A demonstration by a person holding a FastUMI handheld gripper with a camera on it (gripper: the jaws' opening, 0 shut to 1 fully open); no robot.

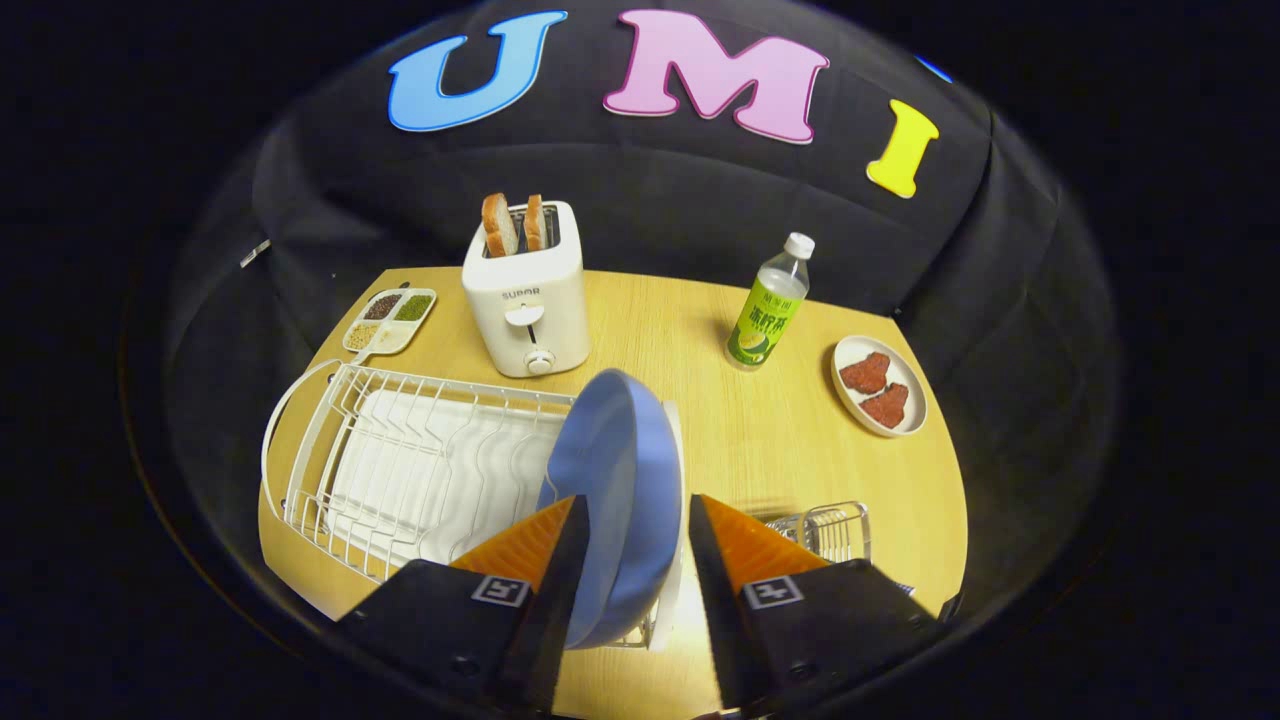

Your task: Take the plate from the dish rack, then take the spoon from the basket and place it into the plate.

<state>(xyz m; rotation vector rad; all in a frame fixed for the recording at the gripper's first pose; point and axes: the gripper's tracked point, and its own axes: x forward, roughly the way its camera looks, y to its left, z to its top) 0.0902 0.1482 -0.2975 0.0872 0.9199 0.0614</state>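
While the blue plate [620,500] stands on edge at the right end of the white dish rack [400,460], the gripper [630,520] straddles it, fingers apart. Whether both touch: cannot tell. Wire basket [825,528] just beyond right finger.

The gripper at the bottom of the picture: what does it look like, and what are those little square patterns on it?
The gripper has two wedge-shaped fingers tapering forward from blocky black bases. Each base carries a small square black-and-white marker, like a coarse barcode tile. No cables or sleeve are visible.
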